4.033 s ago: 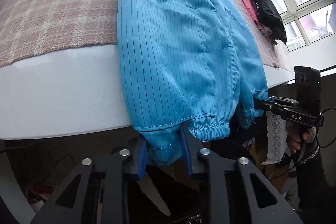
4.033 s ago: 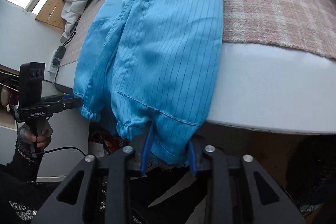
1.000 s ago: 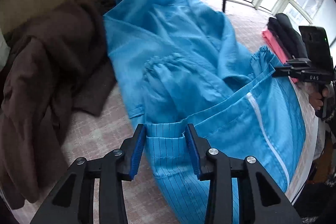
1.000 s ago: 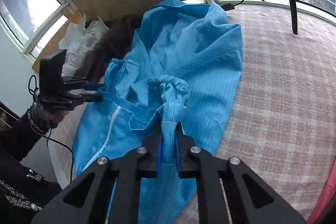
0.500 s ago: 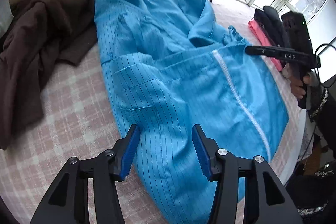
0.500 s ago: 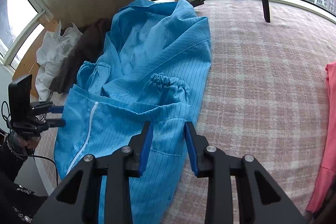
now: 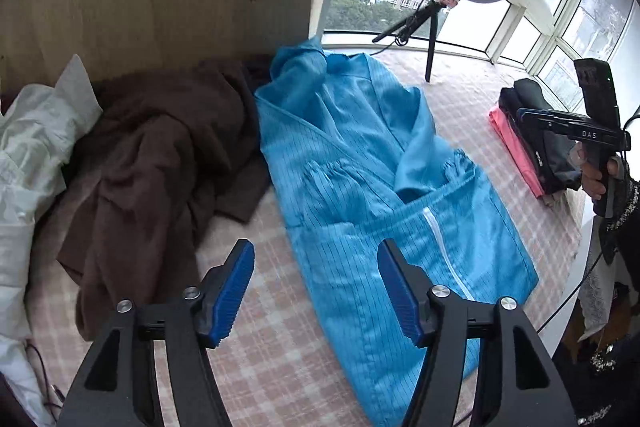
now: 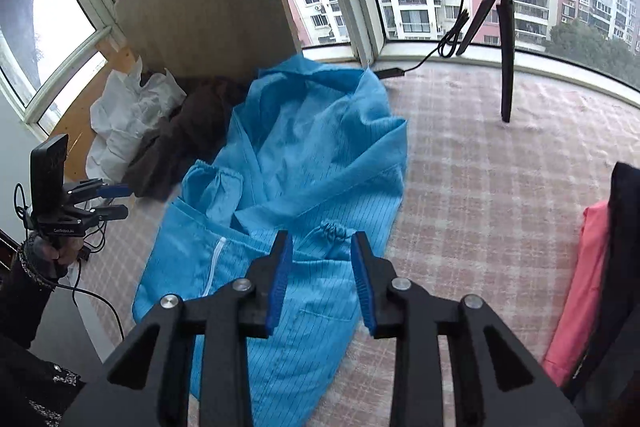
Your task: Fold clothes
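A blue pinstriped garment (image 7: 360, 167) lies on the pink checked bed cover (image 7: 260, 347), its lower half folded up over the body, with a white zip strip (image 7: 436, 239) showing. It also shows in the right wrist view (image 8: 304, 163). My left gripper (image 7: 316, 283) is open and empty, raised above the garment's near left edge. My right gripper (image 8: 322, 279) is open and empty above the folded part near a gathered cuff (image 8: 332, 229). The right gripper also shows in the left wrist view (image 7: 532, 115), and the left one in the right wrist view (image 8: 114, 201).
A brown garment (image 7: 152, 163) and white cloth (image 7: 36, 147) are heaped left of the blue one. Folded pink and black clothes (image 7: 528, 147) are stacked at the right. A ring-light tripod (image 7: 428, 23) stands at the window. The bed edge runs along the near right.
Both grippers let go of the folded-up hem and pulled back and up from the garment. The jaws have opened wider. The garment stays folded on the bed.
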The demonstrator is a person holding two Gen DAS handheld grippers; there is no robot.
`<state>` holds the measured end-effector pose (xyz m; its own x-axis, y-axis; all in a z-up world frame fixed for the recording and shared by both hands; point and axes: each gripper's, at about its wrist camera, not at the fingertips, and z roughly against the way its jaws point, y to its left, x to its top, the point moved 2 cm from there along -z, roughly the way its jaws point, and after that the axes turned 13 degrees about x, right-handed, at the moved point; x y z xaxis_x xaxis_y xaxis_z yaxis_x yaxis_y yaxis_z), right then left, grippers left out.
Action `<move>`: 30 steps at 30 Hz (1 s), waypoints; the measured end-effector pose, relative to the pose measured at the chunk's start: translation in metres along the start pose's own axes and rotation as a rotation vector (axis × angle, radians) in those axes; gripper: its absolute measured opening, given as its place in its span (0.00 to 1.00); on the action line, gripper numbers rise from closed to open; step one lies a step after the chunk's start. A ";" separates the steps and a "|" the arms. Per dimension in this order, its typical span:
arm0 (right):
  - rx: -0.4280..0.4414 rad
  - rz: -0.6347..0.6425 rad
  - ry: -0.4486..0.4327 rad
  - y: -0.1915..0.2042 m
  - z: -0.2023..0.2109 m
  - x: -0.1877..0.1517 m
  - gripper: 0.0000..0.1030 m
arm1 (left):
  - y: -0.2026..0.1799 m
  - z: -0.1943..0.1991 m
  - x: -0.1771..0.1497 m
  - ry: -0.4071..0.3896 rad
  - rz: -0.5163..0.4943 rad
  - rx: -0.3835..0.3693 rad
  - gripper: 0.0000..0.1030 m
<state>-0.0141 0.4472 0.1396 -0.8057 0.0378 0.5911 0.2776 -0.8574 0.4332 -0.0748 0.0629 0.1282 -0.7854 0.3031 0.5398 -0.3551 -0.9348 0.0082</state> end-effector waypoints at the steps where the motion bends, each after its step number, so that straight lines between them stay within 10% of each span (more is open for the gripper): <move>1: -0.016 0.007 -0.009 -0.003 0.003 0.005 0.38 | 0.004 -0.002 0.006 -0.003 -0.003 0.008 0.60; 15: -0.063 -0.100 0.092 -0.049 -0.035 -0.037 0.38 | 0.002 -0.053 0.002 0.145 0.019 0.012 0.61; 20: -0.053 -0.095 0.000 -0.063 -0.052 0.015 0.39 | -0.014 -0.067 0.067 0.054 -0.006 0.016 0.65; 30: -0.029 0.009 0.106 -0.075 -0.156 0.138 0.46 | -0.050 -0.150 0.166 0.073 -0.118 0.086 0.68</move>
<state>-0.2275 0.4363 0.0824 -0.8544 -0.0226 0.5191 0.2708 -0.8720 0.4078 -0.2637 0.1880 0.0908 -0.7764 0.4214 0.4686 -0.4050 -0.9033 0.1413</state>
